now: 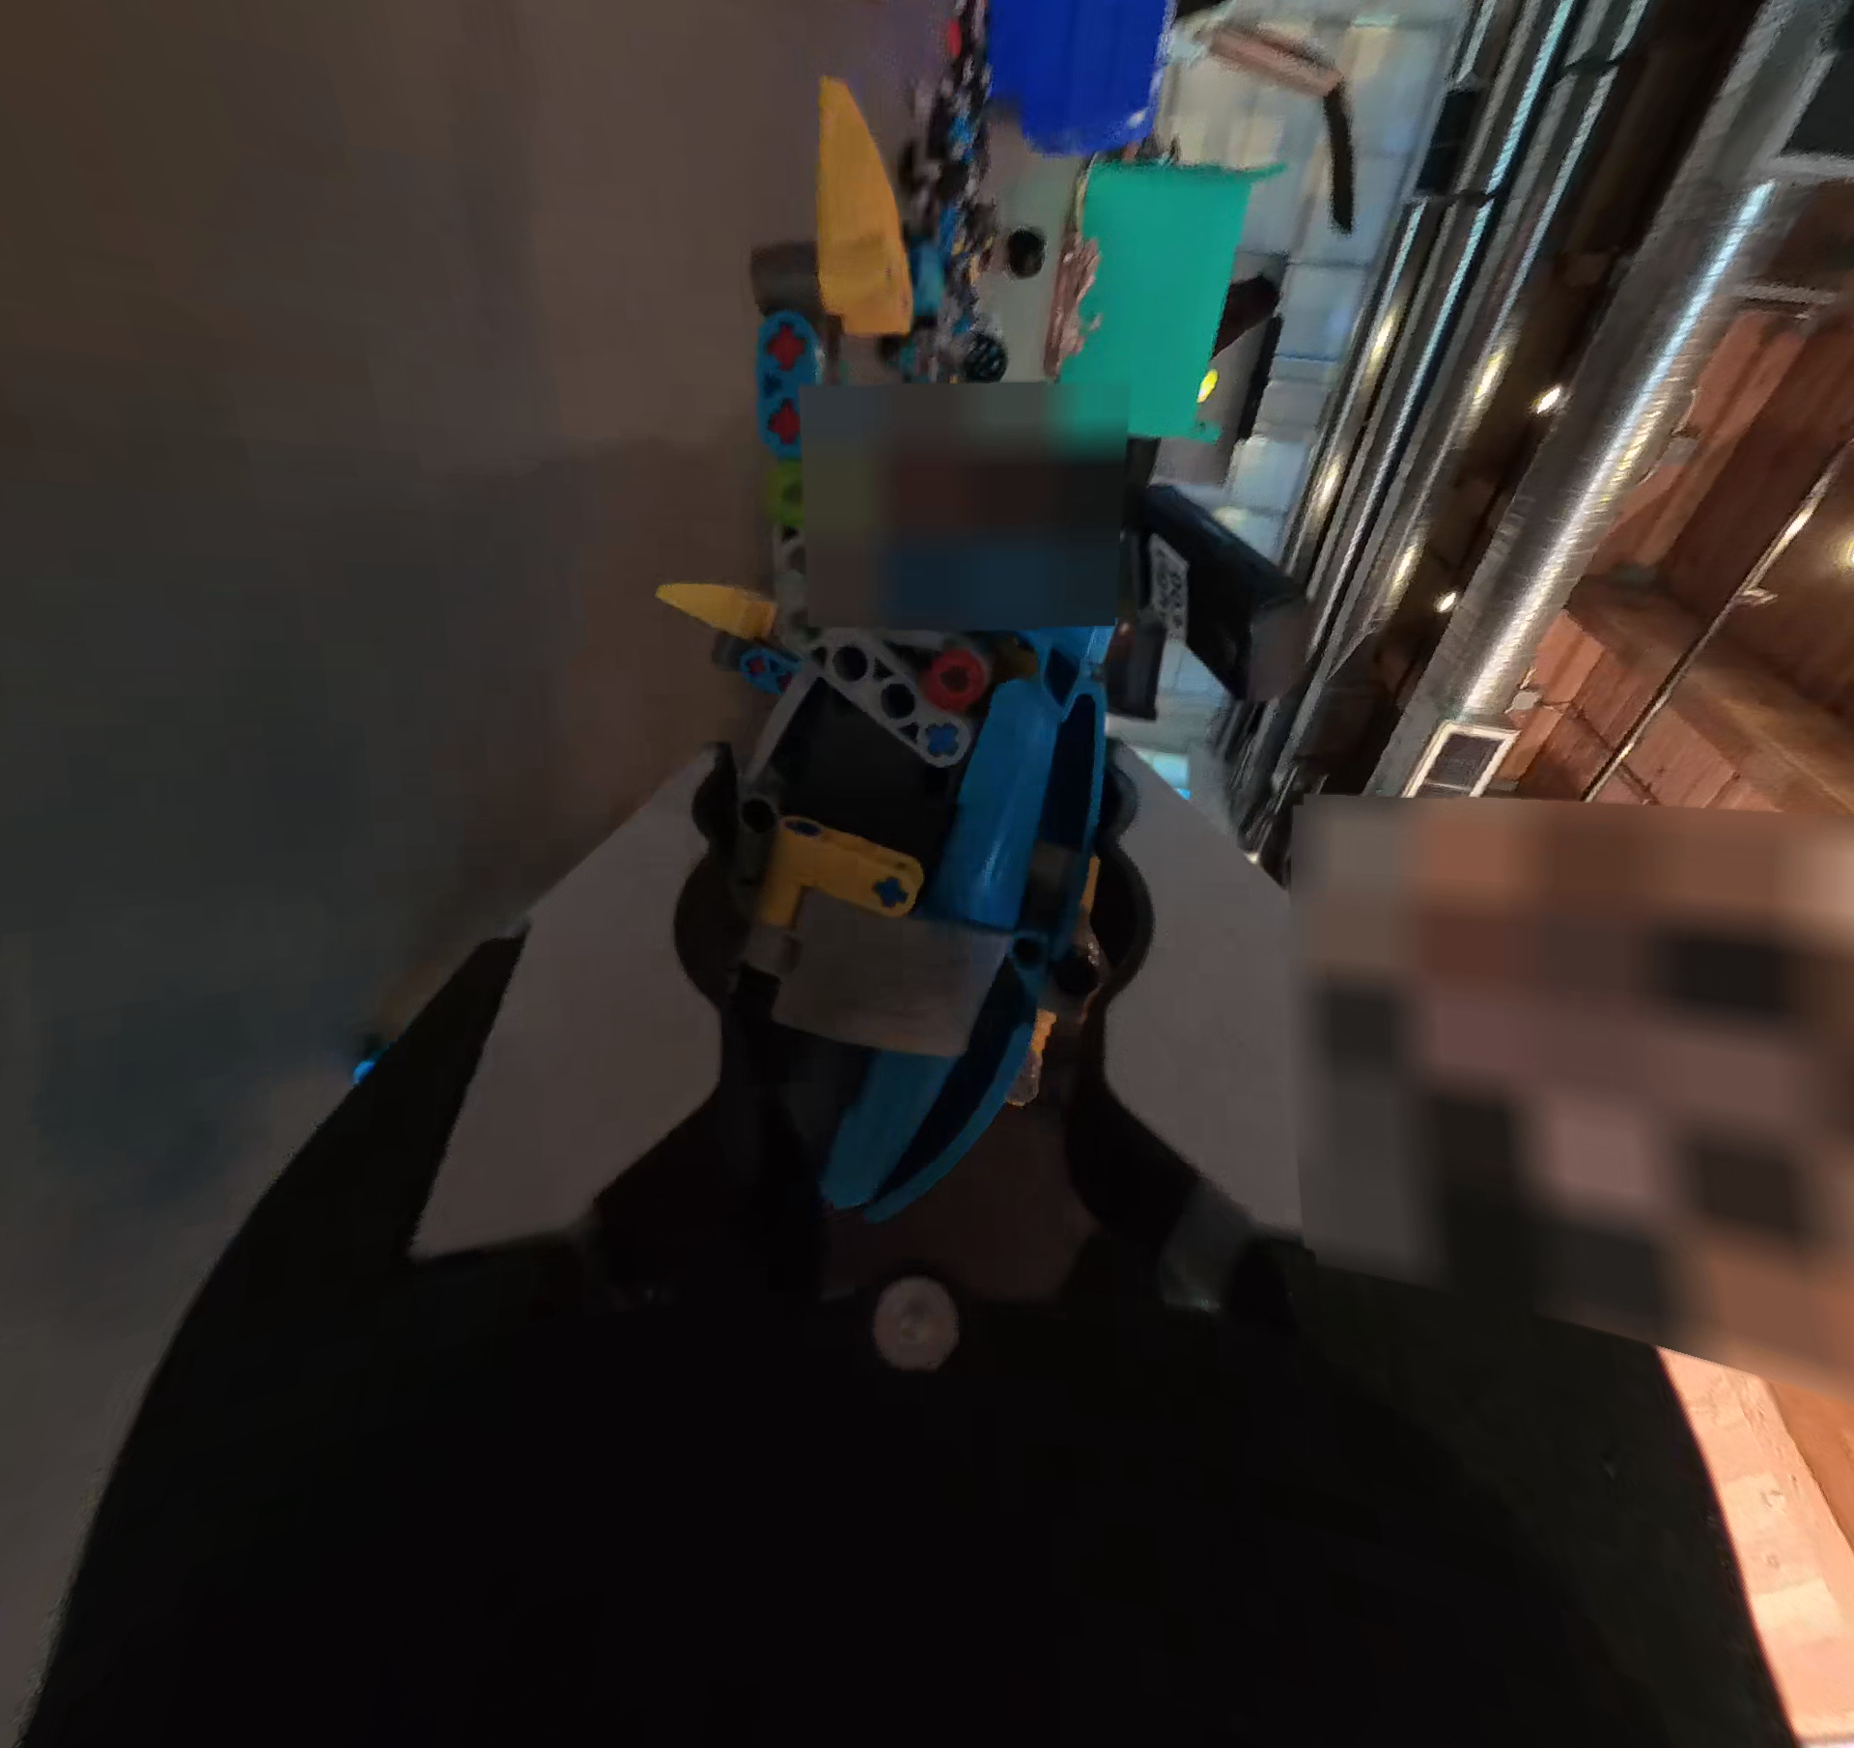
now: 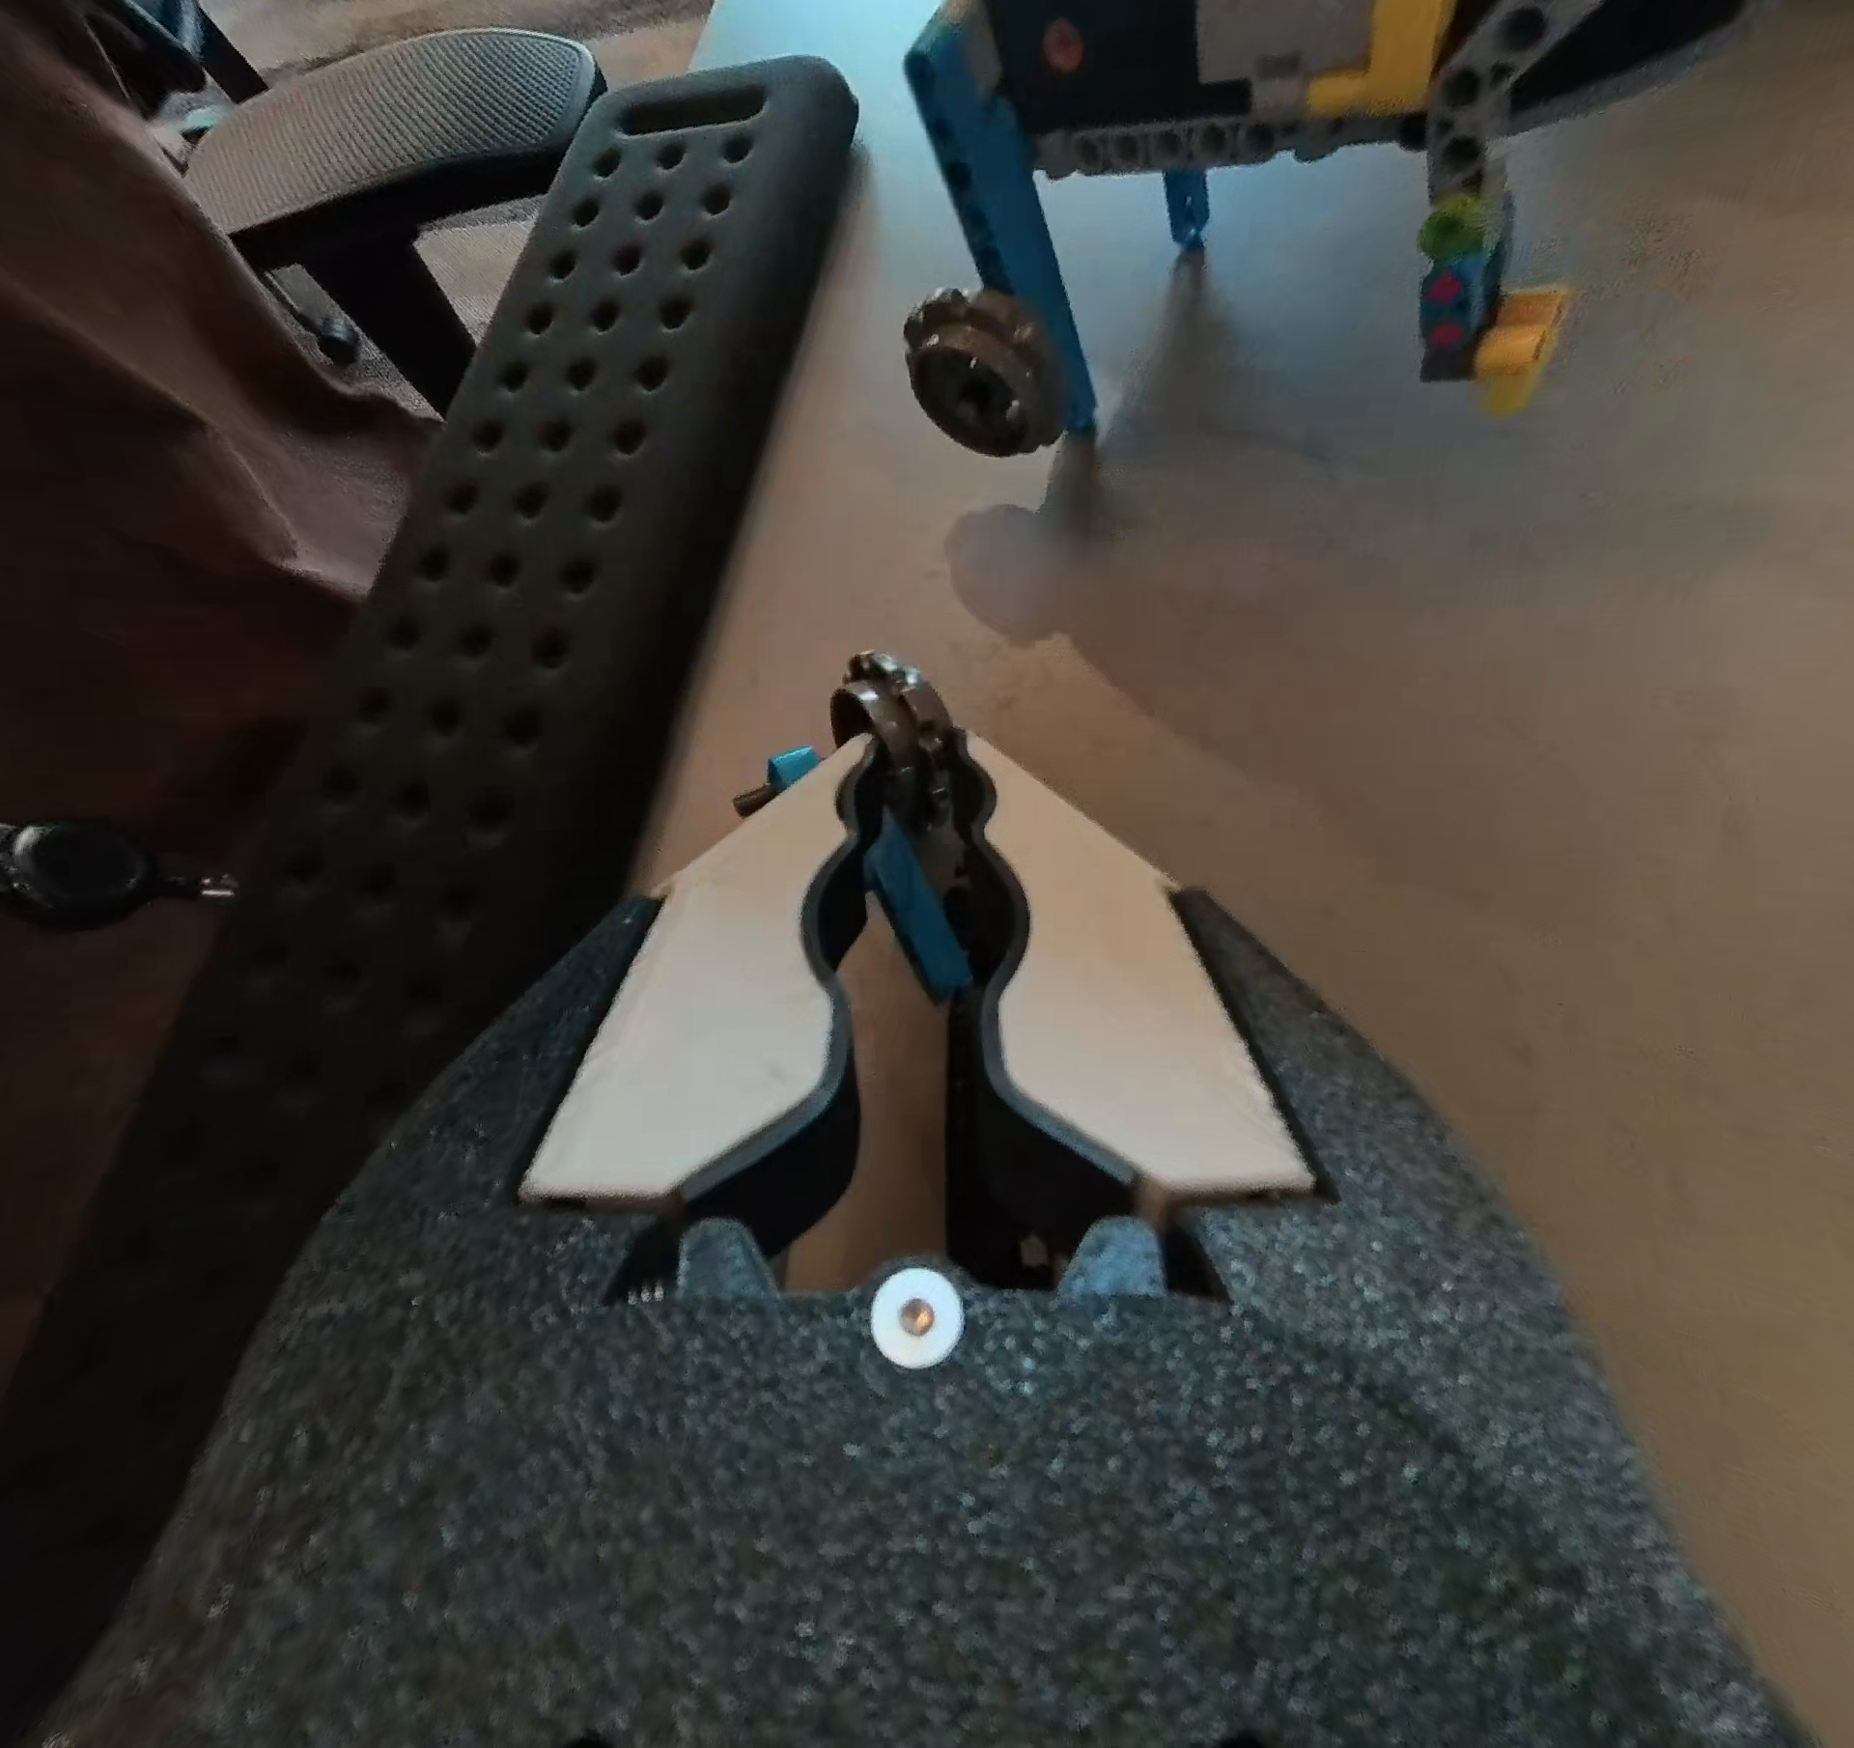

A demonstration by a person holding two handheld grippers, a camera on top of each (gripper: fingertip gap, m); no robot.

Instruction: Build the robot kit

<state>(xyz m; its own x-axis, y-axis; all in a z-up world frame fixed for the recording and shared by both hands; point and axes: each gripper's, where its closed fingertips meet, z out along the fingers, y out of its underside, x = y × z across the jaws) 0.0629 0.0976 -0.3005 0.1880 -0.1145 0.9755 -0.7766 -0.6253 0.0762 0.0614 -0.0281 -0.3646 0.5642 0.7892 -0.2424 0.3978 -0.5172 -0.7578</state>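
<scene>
My left claw is clamping the blue, yellow and grey plastic brick model above the tabletop. My right claw is pinching a small dark toothed wheel on a blue beam, just below that model.

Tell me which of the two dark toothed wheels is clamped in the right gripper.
The near wheel, pinched with a short blue beam at the right gripper tips. The other wheel hangs farther off on the brick model's long blue beam, above the table.
</scene>
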